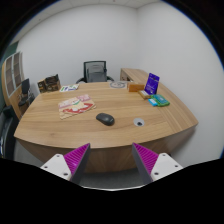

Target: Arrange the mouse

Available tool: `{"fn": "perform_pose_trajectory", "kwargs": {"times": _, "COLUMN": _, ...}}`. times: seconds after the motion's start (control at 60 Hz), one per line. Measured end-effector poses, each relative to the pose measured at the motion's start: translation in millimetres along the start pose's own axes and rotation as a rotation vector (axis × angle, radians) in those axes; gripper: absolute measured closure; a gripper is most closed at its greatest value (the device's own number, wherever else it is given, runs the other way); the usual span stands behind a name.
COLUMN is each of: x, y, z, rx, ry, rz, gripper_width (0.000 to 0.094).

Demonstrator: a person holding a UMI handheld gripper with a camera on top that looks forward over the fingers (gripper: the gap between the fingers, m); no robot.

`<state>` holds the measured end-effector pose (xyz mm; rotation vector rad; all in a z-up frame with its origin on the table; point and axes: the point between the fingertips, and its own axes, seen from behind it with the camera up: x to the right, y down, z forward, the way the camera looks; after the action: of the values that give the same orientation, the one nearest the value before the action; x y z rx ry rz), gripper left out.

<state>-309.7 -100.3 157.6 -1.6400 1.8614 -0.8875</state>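
Observation:
A dark grey mouse (105, 119) lies on the wooden table (60, 128), near its middle, to the right of a pink-and-white mat (75, 104). My gripper (111, 157) is well short of the table's near edge, far from the mouse. Its two fingers with magenta pads (76, 157) stand wide apart, and nothing is between them.
A small white object (139, 123) lies right of the mouse. A purple box (152, 83) and a teal item (157, 101) sit at the table's right end. A black office chair (95, 71) stands behind the table. Shelving (12, 75) is at left.

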Motion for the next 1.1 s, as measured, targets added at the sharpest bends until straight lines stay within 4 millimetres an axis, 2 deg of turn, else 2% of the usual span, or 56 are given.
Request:
{"fn": "perform_pose_trajectory", "kwargs": {"times": 0.15, "x": -3.0, "y": 1.7, "z": 14.0, "rx": 0.003, "ry": -0.009, "rz": -0.007, "gripper_width": 0.0069}}
{"fn": "perform_pose_trajectory", "kwargs": {"times": 0.3, "x": 1.4, "y": -1.6, "z": 46.6, "rx": 0.018, "ry": -0.008, "rz": -0.021, "gripper_width": 0.0071}}
{"fn": "perform_pose_trajectory", "kwargs": {"times": 0.65, "x": -7.6, "y": -23.7, "z": 132.6, "rx": 0.036, "ry": -0.032, "rz": -0.029, "gripper_width": 0.0072}}
{"fn": "perform_pose_trajectory", "kwargs": {"times": 0.9, "x": -12.3, "y": -29.0, "z": 199.3, "rx": 0.014, "ry": -0.042, "rz": -0.054, "gripper_width": 0.0072}}
{"fn": "perform_pose_trajectory", "kwargs": {"times": 1.1, "x": -20.5, "y": -31.4, "z": 245.1, "rx": -0.003, "ry": -0.059, "rz": -0.074, "gripper_width": 0.0070}}
